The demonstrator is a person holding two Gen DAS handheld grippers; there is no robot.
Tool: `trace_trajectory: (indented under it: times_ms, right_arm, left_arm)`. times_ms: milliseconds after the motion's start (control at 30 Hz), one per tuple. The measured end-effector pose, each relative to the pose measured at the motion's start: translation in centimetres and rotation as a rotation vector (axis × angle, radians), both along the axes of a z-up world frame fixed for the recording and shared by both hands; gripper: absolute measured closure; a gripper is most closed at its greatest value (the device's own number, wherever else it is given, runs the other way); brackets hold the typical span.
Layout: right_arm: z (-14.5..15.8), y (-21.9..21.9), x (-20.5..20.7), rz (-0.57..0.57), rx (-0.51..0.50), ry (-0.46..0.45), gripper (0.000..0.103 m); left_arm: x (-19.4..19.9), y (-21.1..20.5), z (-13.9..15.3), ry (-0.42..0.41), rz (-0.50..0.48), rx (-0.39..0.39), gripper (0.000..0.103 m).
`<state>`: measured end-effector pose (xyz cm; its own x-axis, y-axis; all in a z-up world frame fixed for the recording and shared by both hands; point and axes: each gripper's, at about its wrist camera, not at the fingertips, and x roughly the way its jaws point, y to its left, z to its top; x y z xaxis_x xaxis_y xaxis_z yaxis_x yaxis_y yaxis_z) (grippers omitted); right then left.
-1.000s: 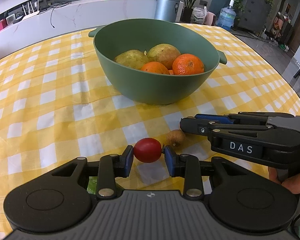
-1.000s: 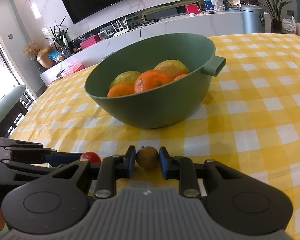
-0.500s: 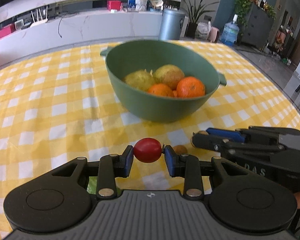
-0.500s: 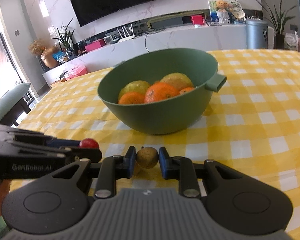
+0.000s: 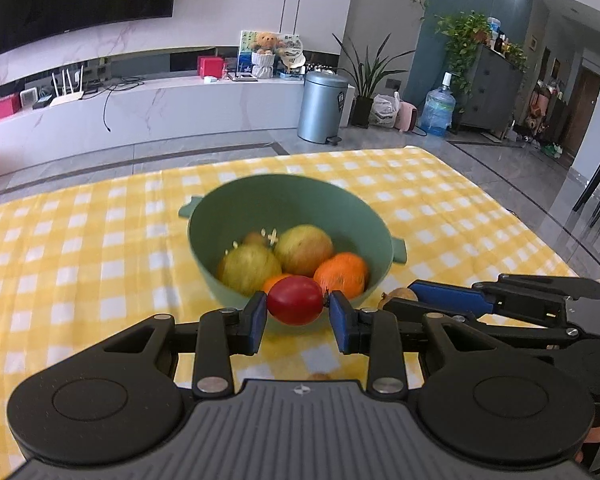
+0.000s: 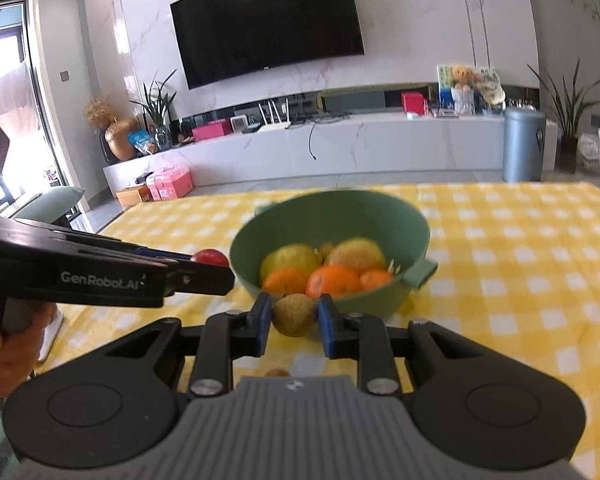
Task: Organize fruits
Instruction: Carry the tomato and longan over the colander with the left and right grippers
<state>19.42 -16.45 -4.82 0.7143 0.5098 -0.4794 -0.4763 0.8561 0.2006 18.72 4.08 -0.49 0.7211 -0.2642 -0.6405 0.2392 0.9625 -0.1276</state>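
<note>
- Left gripper: blue pads closed against both sides of a tomato, held clear above the cloth.
- Right gripper: narrowed onto a small brown fruit, pads touching both sides, also off the cloth.
- In the right view the left gripper comes in from the left, tomato just beside the bowl rim.
- In the left view the right gripper sits at right, near the bowl.
- Green bowl ahead of both, on yellow check cloth; holds two pears and oranges, blurred.
- Left hand grips the handle.
</note>
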Motion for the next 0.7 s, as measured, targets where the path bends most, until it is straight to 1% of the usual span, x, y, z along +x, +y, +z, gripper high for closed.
trace_trajectory:
  times_ms: [200, 333, 467, 600, 700]
  right_arm:
    - [1.5, 0.1, 2.3, 0.009, -0.026, -0.032, 0.082]
    - [1.8, 0.5, 4.5, 0.018, -0.045, -0.031, 0.082]
    - [1.9, 1.0, 6.9, 0.027, -0.055, -0.014, 0.082]
    - [1.7, 1.5, 9.4, 0.035, -0.074, 0.013, 0.082]
    - [1.3, 2.0, 11.1, 0.042, -0.077, 0.04, 0.082]
  left_arm:
    - [2.9, -0.2, 0.5, 0.001, 0.002, 0.006, 0.065]
    - [5.3, -0.1, 0.5, 0.01, -0.002, 0.017, 0.065]
    - [7.0, 0.3, -0.2, 0.022, -0.008, 0.033, 0.065]
    - [8.1, 0.6, -1.0, 0.02, -0.016, 0.09, 0.065]
    - [8.7, 0.8, -1.5, 0.018, -0.047, 0.103, 0.065]
